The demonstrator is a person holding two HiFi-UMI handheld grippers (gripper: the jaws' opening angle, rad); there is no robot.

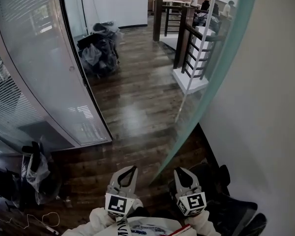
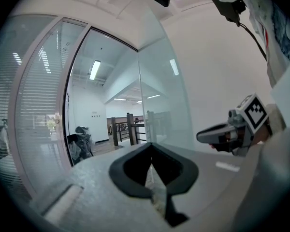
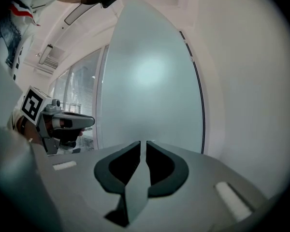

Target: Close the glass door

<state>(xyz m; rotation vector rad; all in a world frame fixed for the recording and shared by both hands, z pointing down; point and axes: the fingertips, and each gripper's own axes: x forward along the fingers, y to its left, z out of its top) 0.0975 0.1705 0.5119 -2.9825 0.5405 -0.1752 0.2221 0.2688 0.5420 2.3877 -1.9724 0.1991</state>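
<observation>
Head view, door: the glass door (image 1: 209,77) stands swung open near the white wall (image 1: 270,107) on the right. Its greenish edge runs down toward the gap between the two grippers.
Head view, grippers: the left gripper (image 1: 131,169) and the right gripper (image 1: 180,171) are side by side at the bottom, over the wood floor (image 1: 137,112), and point at the door's edge.
Head view, surroundings: a curved glass wall (image 1: 44,73) is at the left, with a heap of bags (image 1: 99,50) beyond it.
Left gripper view, jaws: the tips are closed together and hold nothing.
Left gripper view, door: the door's edge is straight ahead, with the pane (image 2: 162,95) to the right of it. The right gripper (image 2: 200,137) is alongside.
Right gripper view, jaws: a narrow slit apart, with nothing between them.
Right gripper view, door: the frosted pane (image 3: 150,81) fills the centre. I cannot tell whether the jaws touch it.
</observation>
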